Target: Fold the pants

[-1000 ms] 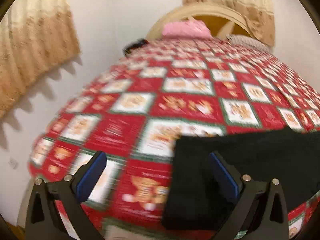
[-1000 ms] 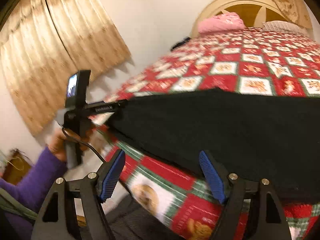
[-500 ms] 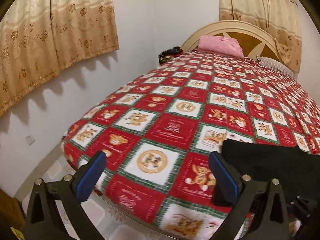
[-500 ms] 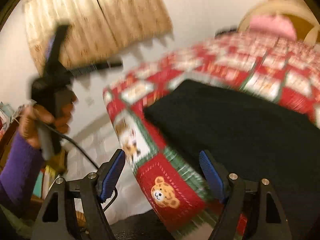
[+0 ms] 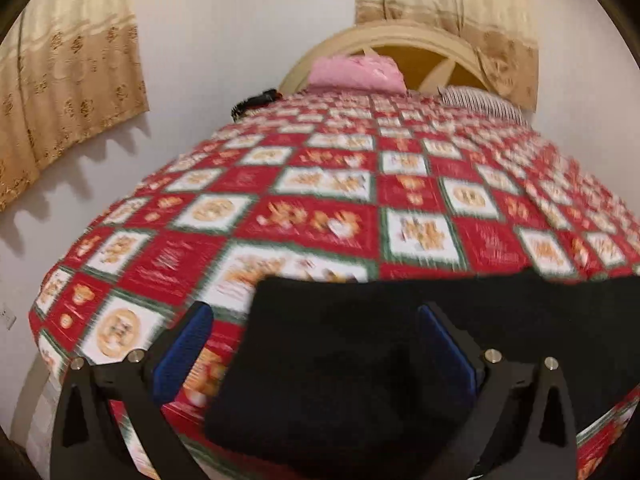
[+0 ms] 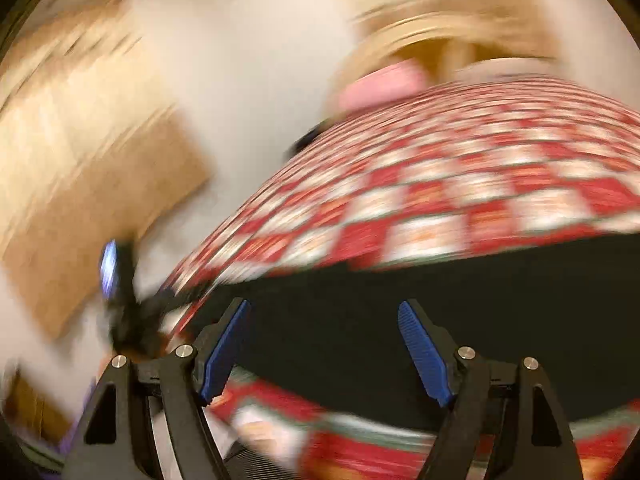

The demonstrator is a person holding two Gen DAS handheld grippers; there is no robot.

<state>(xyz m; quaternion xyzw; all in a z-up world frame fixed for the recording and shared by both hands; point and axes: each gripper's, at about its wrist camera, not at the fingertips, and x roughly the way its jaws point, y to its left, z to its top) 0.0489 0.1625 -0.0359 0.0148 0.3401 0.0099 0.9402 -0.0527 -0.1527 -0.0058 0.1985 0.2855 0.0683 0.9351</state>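
Black pants (image 5: 360, 364) folded flat at foot edge of bed (image 5: 320, 216). Left gripper (image 5: 316, 352) jaws wide apart, empty, over pants' left end. Right gripper (image 6: 324, 348) likewise spread, empty. Right view, blurred, alone catches left gripper from outside; left view alone shows pink pillow (image 5: 356, 72) sharply.

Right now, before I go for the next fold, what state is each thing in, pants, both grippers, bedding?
Black pants: lying flat on the bedspread near the bed's foot edge, ungripped.
Left gripper: open, empty, above the pants.
Right gripper: open, empty, image heavily blurred.
Bedspread: spread over the bed.
Pink pillow: against the headboard.
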